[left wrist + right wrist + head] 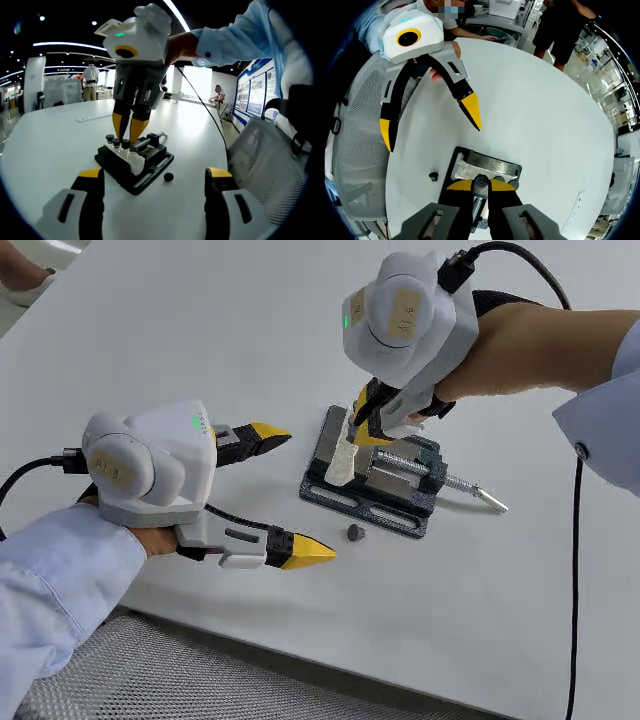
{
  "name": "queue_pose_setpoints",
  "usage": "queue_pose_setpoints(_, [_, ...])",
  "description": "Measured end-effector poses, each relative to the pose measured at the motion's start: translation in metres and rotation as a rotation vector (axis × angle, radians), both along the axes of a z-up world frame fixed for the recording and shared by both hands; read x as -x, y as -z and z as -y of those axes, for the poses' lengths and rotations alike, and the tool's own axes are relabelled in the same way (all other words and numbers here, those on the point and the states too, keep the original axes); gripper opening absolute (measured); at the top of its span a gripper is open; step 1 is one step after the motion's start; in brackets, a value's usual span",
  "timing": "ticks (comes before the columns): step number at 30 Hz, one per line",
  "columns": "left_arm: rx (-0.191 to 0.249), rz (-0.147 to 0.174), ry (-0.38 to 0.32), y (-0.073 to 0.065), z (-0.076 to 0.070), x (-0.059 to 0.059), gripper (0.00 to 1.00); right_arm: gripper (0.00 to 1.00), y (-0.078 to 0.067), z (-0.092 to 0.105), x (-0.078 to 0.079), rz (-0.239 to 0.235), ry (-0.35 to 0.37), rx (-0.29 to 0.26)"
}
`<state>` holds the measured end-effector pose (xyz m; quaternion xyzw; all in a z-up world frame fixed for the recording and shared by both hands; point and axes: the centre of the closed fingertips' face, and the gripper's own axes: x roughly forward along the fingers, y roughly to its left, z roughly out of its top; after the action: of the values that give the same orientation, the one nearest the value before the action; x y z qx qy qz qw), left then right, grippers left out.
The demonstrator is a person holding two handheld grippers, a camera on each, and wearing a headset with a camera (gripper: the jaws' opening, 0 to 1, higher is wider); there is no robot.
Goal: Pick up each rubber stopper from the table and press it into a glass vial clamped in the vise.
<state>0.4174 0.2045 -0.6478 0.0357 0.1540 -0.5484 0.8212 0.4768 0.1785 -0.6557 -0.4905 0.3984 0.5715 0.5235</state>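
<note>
White tabletop (200, 340), loose stopper (355, 532) just ahead of left tool (308, 493)

Ahead of your left gripper (154, 174), far across the table (50, 145), you see a person in white (90, 75) standing under curved ceiling light strips (65, 45). Nearer, a flat white strip (93, 118) lies on the tabletop. To that gripper's right are a grey mesh chair (260, 155), blue wall boards (257, 95) and a second person (218, 95).
</note>
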Motion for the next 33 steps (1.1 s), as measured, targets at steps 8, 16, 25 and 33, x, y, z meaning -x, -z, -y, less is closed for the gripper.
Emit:
queue_pose_setpoints(8, [0.011,0.001,-0.005,-0.002,-0.0006,0.0007,0.79,0.07,0.0026,-0.0017,-0.0008,0.012,-0.032,0.023])
queue_pose_setpoints(16, [0.017,-0.001,-0.008,-0.003,-0.0005,0.0011,0.79,0.07,0.0048,-0.0006,-0.0033,0.025,-0.06,0.051])
queue_pose_setpoints(25, [0.018,-0.004,-0.002,-0.0016,0.0016,0.0018,0.78,0.07,0.0051,-0.0011,-0.0032,0.035,-0.078,0.061])
queue_pose_setpoints(33, [0.021,-0.005,-0.005,-0.0011,0.0022,0.0012,0.78,0.06,0.0067,-0.0003,-0.0036,0.038,-0.074,0.093])
